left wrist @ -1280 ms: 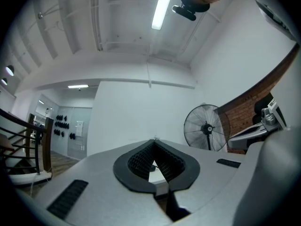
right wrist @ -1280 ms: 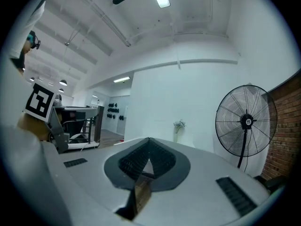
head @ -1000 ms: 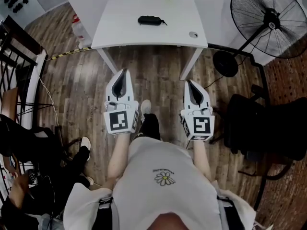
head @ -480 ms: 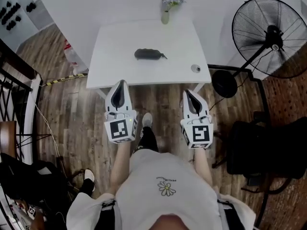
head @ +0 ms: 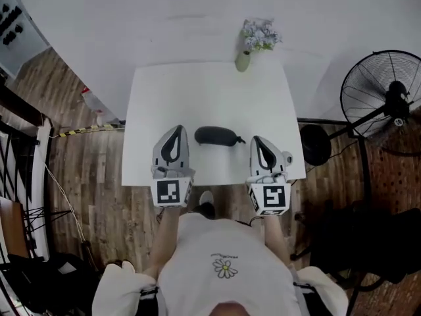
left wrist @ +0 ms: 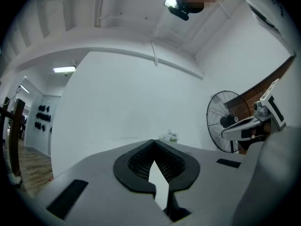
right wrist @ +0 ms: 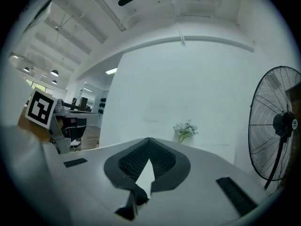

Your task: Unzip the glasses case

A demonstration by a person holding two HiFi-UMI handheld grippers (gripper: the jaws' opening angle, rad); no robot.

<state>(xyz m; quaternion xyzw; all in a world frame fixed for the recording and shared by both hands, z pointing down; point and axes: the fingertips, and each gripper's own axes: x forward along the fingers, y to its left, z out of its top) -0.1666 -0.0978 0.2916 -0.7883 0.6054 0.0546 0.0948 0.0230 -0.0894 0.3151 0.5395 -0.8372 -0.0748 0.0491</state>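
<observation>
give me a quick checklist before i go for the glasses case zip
1. Is the glasses case free on the table: ok.
2. Is the left gripper open to steady it: not ok, jaws shut, empty.
3. Is the right gripper open for the pull: not ok, jaws shut, empty.
4. Is the zip pull found: ok, seemingly at the case's right end.
5. Is the zip fully closed: cannot tell.
6. Is the vase clear: ok, far edge.

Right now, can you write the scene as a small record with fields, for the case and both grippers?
table: white, bears the case
glasses case: dark, lies flat between both grippers, untouched
left gripper: shut, empty, left of case
right gripper: shut, empty, right of case
vase: flowers, at table's far edge
fan: on floor, right of table
</observation>
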